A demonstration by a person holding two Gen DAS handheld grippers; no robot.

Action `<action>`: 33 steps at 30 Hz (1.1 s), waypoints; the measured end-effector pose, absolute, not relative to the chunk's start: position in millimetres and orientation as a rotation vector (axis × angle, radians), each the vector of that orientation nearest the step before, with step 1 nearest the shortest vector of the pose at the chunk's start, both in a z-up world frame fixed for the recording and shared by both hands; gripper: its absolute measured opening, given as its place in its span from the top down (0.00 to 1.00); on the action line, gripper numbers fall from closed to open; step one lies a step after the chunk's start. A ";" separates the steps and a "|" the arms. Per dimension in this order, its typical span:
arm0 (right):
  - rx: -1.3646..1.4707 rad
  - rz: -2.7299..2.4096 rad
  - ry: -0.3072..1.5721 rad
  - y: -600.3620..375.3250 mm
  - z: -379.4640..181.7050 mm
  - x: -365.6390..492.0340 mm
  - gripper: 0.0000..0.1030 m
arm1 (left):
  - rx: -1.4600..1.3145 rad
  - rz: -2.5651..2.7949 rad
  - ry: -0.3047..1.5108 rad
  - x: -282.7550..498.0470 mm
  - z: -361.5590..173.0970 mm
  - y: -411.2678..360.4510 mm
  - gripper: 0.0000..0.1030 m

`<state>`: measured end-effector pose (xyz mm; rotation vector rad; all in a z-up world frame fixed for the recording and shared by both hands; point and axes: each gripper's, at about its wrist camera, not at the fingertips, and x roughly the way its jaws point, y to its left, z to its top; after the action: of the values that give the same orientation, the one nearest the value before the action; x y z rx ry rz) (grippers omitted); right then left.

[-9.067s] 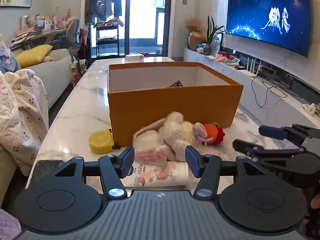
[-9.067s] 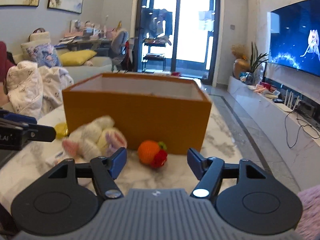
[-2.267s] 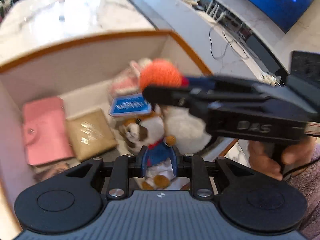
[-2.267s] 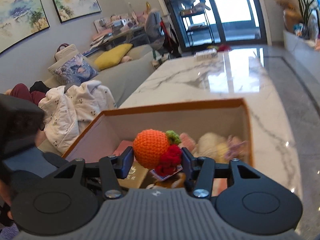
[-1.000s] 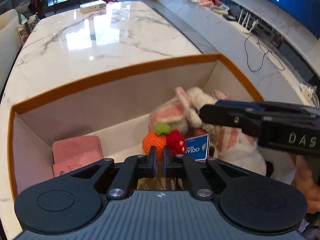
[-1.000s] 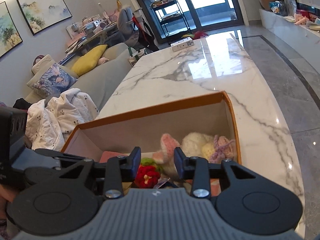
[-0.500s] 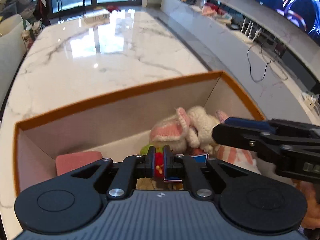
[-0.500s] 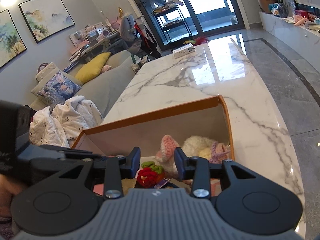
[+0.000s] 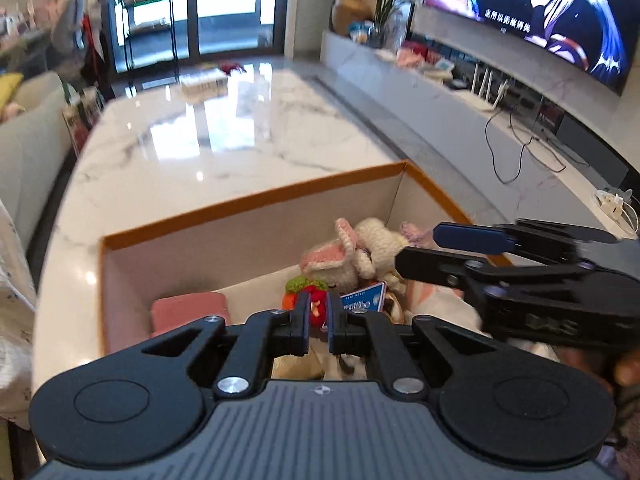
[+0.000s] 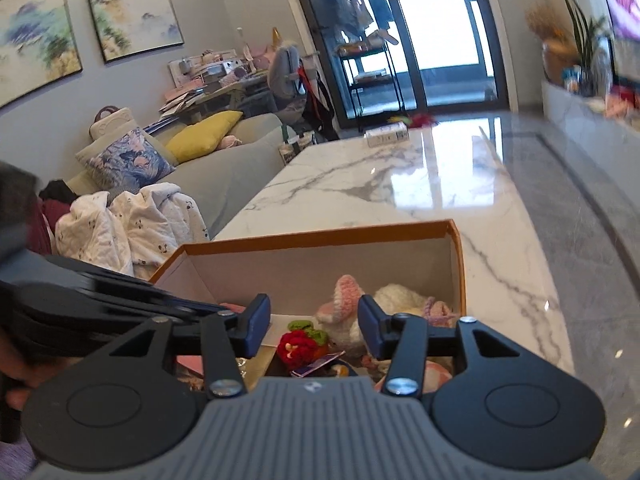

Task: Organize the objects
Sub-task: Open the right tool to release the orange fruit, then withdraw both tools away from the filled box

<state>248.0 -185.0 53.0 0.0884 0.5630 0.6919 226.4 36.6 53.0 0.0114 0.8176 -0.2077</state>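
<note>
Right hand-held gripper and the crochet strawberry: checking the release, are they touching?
Apart. The right wrist view shows the right hand-held gripper open, crochet strawberry lying in the box below.

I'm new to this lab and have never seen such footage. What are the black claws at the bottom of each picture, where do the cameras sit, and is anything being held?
No robot is involved: a person holds a two-finger hand tool in each hand, and a wide-angle camera on each tool looks forward along its fingers. One picture comes from the left gripper, whose jaws are shut with nothing between them. The other comes from the right gripper, whose jaws have just been opening and stand apart, holding nothing. Each tool also shows in the other's view.

Both hang over an orange cardboard box on a marble table. Inside lie a crocheted orange toy with red and green trim, a knitted white and pink bunny, a pink wallet and a blue card.
</note>
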 end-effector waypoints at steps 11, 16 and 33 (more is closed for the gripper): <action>0.045 0.678 0.321 -190.9 82.4 166.6 0.40 | -0.005 -0.156 0.693 130.3 80.5 47.0 0.92; 0.013 0.675 0.279 -190.4 85.8 109.2 0.39 | -0.027 -0.146 0.672 92.3 81.0 51.1 0.92; -0.141 0.658 0.441 -158.3 29.3 12.7 0.37 | -0.069 -0.061 0.776 26.8 22.9 71.9 0.92</action>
<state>12.7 -158.3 29.3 -0.1410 0.4411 0.6581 26.8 71.9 22.9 -0.0690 0.7758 -0.0610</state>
